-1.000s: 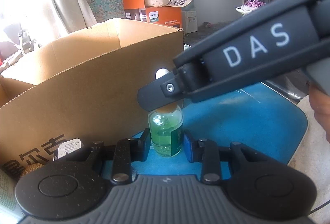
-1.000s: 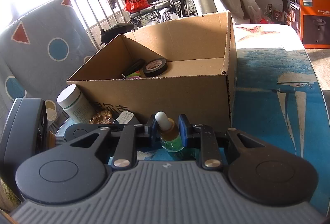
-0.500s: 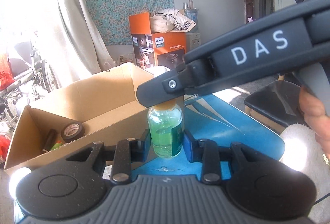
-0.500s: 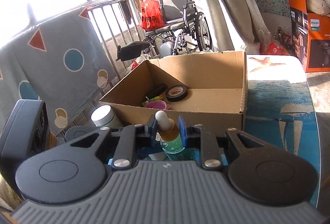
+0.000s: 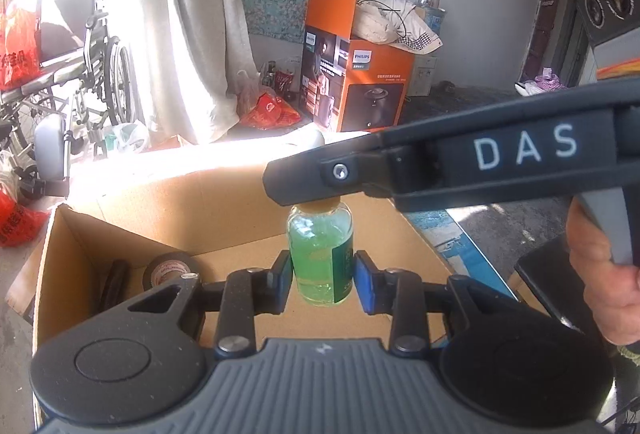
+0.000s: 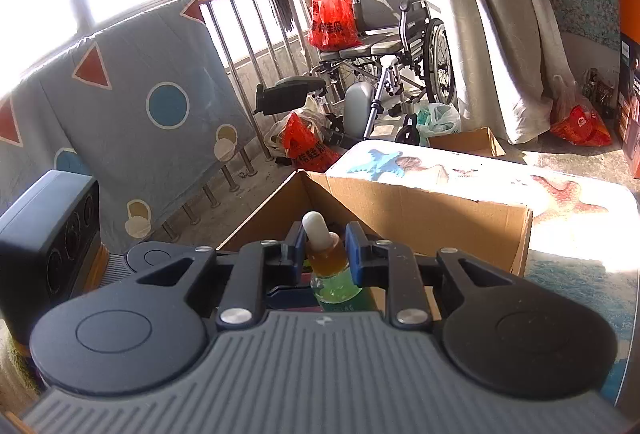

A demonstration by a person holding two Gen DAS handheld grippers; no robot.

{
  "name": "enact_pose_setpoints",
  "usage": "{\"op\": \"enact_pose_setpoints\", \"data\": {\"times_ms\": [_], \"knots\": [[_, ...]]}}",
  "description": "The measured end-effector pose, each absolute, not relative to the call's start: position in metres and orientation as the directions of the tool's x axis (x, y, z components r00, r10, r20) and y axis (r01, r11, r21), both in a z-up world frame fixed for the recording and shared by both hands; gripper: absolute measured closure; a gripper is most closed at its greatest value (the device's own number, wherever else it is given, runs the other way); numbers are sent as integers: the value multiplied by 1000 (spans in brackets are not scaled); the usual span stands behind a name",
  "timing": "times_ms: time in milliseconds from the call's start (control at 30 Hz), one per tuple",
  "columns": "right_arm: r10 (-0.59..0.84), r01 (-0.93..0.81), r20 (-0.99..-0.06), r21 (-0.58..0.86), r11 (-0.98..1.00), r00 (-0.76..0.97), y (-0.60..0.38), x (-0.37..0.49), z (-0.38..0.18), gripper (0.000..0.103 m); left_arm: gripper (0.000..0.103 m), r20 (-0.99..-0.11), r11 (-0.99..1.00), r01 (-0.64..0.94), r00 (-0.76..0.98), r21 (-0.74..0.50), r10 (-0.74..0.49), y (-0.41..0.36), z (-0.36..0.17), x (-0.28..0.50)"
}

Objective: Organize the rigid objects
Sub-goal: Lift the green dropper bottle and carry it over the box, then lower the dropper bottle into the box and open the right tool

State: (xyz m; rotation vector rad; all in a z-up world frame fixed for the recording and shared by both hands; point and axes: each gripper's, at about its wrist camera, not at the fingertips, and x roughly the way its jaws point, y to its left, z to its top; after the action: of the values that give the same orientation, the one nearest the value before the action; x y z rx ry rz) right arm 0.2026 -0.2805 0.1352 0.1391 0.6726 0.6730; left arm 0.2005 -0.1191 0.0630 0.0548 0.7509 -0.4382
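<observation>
Green dropper bottle [image 5: 321,254] over cardboard box [image 5: 224,202], both grippers gripping

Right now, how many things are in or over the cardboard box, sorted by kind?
Dropper bottle, held over the box by both grippers: 1
Roll of black tape in the box: 1
Dark object beside the tape, too hidden to name: 1
Total: 3, inside one cardboard box.

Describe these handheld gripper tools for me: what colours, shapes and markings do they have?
Each gripper is matte black with a ribbed grey body, two round black discs, silver pivot bolts and blue finger pads. The right gripper shows white "DAS" lettering along its side. A bare hand grips its grey handle.
</observation>
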Motion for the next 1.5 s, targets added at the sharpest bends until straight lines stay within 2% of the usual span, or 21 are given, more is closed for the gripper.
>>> {"op": "enact_pose_setpoints", "data": {"times_ms": [133, 367, 433, 733, 967, 1033, 1133, 1300, 1500], "knots": [[607, -499, -598, 363, 787, 523, -274, 257, 110, 83, 69, -733, 926, 339, 586, -165, -345, -106, 44, 239], [582, -466, -652, 370, 804, 486, -258, 312, 70, 84, 68, -788, 942, 232, 520, -241, -330, -91, 17, 284], [576, -460, -660, 369, 807, 482, -253, 322, 61, 84, 64, -789, 947, 190, 523, -260, -322, -83, 14, 292], [520, -479, -688, 276, 833, 507, -226, 346, 30, 86, 62, -774, 939, 172, 533, -297, -342, -73, 16, 294], [505, -510, -685, 221, 831, 525, -209, 345, 35, 85, 59, -768, 940, 179, 543, -291, -341, -75, 20, 290], [504, -510, -689, 223, 831, 521, -208, 344, 38, 82, 52, -762, 942, 184, 554, -281, -335, -75, 24, 285], [502, -490, -674, 232, 840, 542, -217, 337, 51, 71, 45, -743, 943, 203, 581, -264, -333, -74, 36, 271], [525, -451, -604, 287, 845, 600, -257, 293, 87, 68, 31, -691, 930, 264, 622, -258, -368, -71, 61, 229], [556, -417, -516, 369, 831, 652, -312, 201, 127, 63, 15, -627, 900, 382, 654, -212, -424, -71, 78, 158]]}}
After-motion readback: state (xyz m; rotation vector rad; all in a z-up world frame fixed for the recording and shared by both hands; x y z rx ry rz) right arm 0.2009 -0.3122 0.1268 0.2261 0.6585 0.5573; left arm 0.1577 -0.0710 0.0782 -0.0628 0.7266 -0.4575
